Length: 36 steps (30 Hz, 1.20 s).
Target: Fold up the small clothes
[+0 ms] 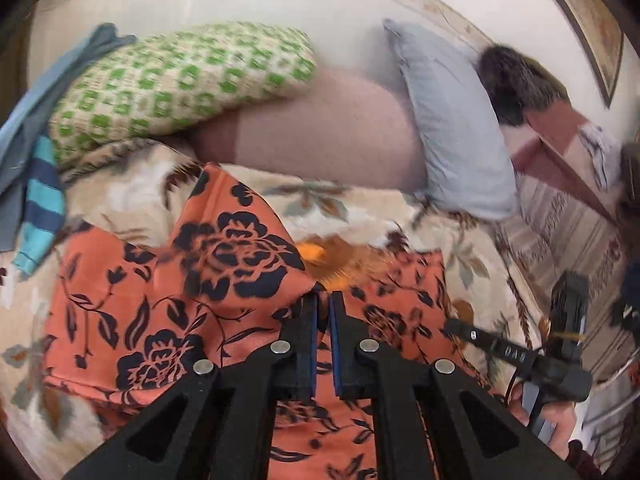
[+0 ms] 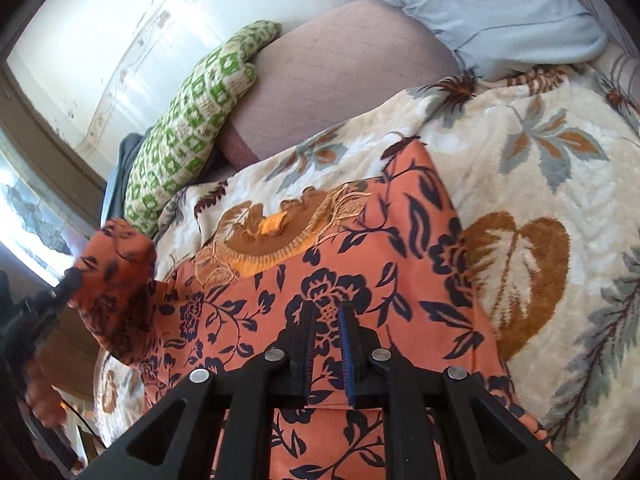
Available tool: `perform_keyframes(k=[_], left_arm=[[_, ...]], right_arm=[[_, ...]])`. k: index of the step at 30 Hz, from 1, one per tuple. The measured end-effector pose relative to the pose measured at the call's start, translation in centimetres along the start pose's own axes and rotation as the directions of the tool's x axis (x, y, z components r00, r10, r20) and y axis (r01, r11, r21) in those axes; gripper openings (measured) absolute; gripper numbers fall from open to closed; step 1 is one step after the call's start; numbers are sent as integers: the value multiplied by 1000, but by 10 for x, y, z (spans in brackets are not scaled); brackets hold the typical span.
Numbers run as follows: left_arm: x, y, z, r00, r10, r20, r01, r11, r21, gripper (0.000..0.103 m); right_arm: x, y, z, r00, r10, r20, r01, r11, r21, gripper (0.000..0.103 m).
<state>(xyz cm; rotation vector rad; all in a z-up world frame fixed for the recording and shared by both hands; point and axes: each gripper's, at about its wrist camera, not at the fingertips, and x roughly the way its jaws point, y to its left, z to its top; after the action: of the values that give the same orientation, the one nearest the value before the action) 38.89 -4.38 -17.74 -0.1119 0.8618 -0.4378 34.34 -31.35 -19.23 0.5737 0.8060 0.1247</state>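
Note:
An orange garment with a black flower print [image 1: 224,264] lies on a floral blanket [image 1: 132,188]; it also shows in the right wrist view [image 2: 360,264]. My left gripper [image 1: 323,298] is shut on a raised fold of the garment, lifting it off the bed; in the right wrist view it [image 2: 74,276] holds that bunched corner up at the left. My right gripper [image 2: 327,308] hovers low over the flat part of the garment, its jaws a narrow gap apart with nothing between them. It shows at the right of the left wrist view [image 1: 460,326].
A green-and-white patterned pillow [image 1: 180,84], a brown pillow [image 1: 320,136] and a light blue pillow [image 1: 452,120] lie at the head of the bed. A blue striped garment [image 1: 40,200] lies at the left. The white wall [image 2: 120,40] stands behind.

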Motion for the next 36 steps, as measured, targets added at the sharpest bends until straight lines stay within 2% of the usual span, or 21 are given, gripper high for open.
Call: perform_keyframes(k=[2,4,5,6,7,8,10,12,14,16,18,20,22,24,26,27,29,30,31,34,36], left_arm=[[45,-36,-25,990,-31,-140,38,998,50,8],[83,-61,-57,962,30,-271,5,992,125,30],[99,-71,-71,941,82,-329,-27,985,170,51],[104,-76,-84,935,124,-333,-52,975,216,52],[96,-85,-89,949,148,-279,-70,960,271,53],[86,-92,-90,954,156,-255,-71,947,313,53],[56,-97,-84,974,102,-202,-29,942,334,53],[17,-92,-72,991,74,-108,-32,936,350,61],[-14,-75,-62,992,125,-22,-108,928,357,78],[-33,-45,-51,974,225,6,-214,916,340,78],[-46,-6,-42,947,320,9,-309,908,282,78],[-57,35,-38,911,411,-3,-403,894,196,78],[-63,70,-39,891,454,-13,-450,886,108,78],[-64,100,-44,872,488,-52,-486,873,33,78],[-55,120,-52,859,499,-114,-503,864,-11,78],[-49,125,-57,851,506,-139,-514,858,-21,78],[-41,130,-64,840,515,-170,-525,851,-15,78],[-37,132,-66,832,522,-187,-533,846,-12,78],[-36,133,-68,827,525,-203,-540,842,-21,78],[-40,132,-69,841,501,-204,-521,852,-57,78],[-39,128,-64,839,512,-183,-528,848,-43,78]], right_arm=[[-4,-12,6,1000,10,5,-10,999,37,14],[-6,-23,12,999,33,-7,-32,996,81,14],[-5,-28,14,999,42,-14,-40,994,101,14],[-5,-31,15,998,52,-21,-50,992,116,16],[-5,-32,16,997,66,-27,-62,990,124,24],[-6,-33,16,996,79,-32,-75,989,128,37],[-8,-32,14,994,109,-17,-105,985,138,65],[-9,-28,14,991,136,-7,-134,983,129,68],[-2,-24,11,980,194,-38,-187,973,137,68],[9,-18,6,970,222,-94,-207,967,145,68],[23,-14,-1,967,214,-138,-193,969,151,68],[40,-17,-7,964,195,-180,-162,969,184,66],[55,-22,-12,963,175,-203,-130,968,217,63],[67,-23,-16,957,194,-216,-142,961,236,55],[74,-18,-20,951,214,-224,-162,960,228,38],[76,-13,-22,949,209,-235,-160,964,212,35],[75,-3,-25,958,161,-237,-126,979,158,18],[70,2,-25,967,138,-216,-114,986,120,17],[61,9,-24,976,124,-182,-111,991,79,14],[30,26,-14,992,105,-70,-106,994,-13,11],[8,25,-7,998,57,18,-56,998,-43,11]])
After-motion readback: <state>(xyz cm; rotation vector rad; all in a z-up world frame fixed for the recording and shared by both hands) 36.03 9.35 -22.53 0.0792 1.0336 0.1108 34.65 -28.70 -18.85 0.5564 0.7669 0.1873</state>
